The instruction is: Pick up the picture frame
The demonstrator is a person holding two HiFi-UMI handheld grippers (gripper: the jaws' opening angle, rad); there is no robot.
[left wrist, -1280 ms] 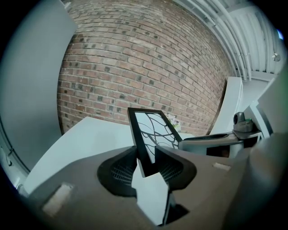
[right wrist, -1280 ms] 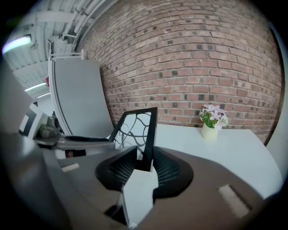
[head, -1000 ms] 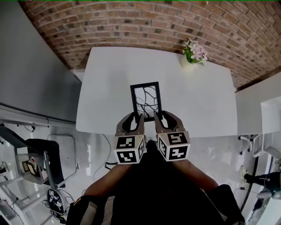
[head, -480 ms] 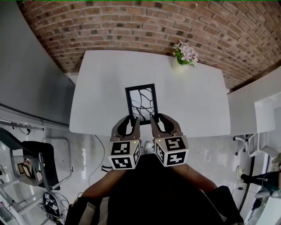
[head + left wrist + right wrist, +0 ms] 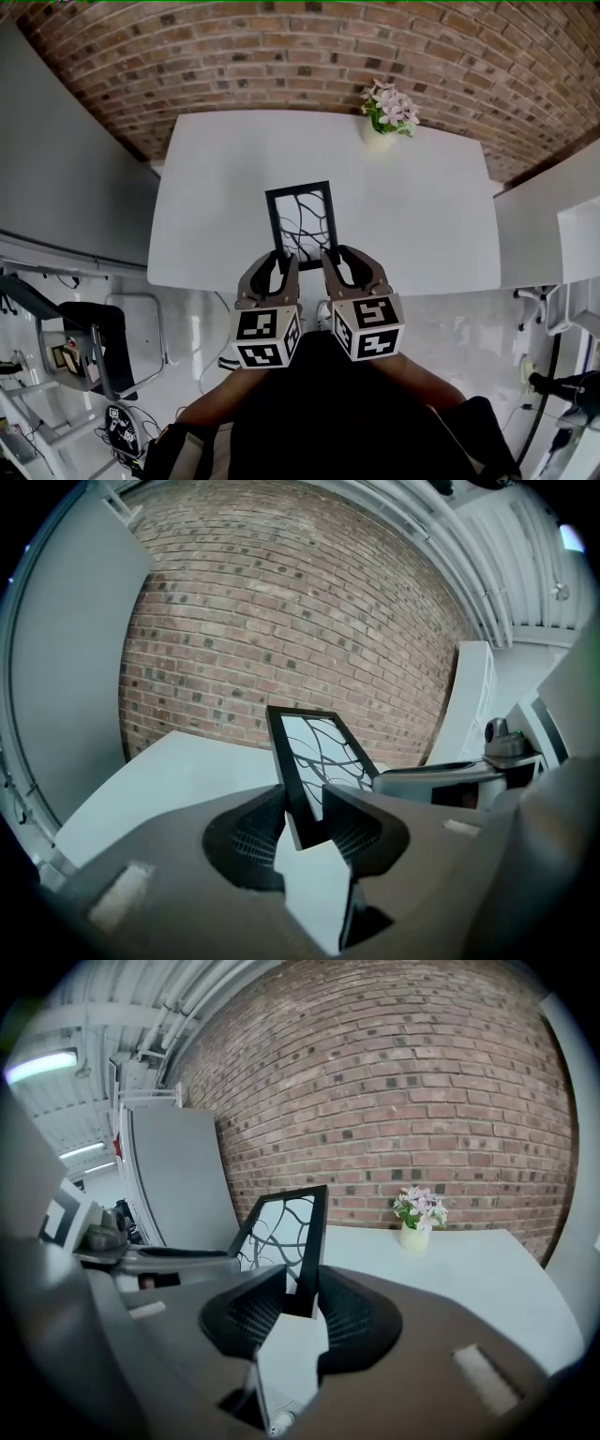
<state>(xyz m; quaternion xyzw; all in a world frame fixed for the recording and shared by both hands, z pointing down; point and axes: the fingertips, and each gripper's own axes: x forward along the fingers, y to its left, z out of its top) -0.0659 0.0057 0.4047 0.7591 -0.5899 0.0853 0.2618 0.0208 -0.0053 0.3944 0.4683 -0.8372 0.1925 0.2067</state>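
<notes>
The left tool (image 5: 280, 259) is clamped on the lower left corner of the picture frame (image 5: 302, 217). The right tool (image 5: 336, 255), its jaws closing, has the frame's lower right edge between its pads. The black frame sits at the centre of the head view, over the white worktop (image 5: 422, 216). A vase of flowers (image 5: 384, 111) stands at upper right, near the brick wall (image 5: 234, 47).

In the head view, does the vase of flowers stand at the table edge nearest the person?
No, the vase of flowers stands at the far edge of the white table, beside the brick wall.
</notes>
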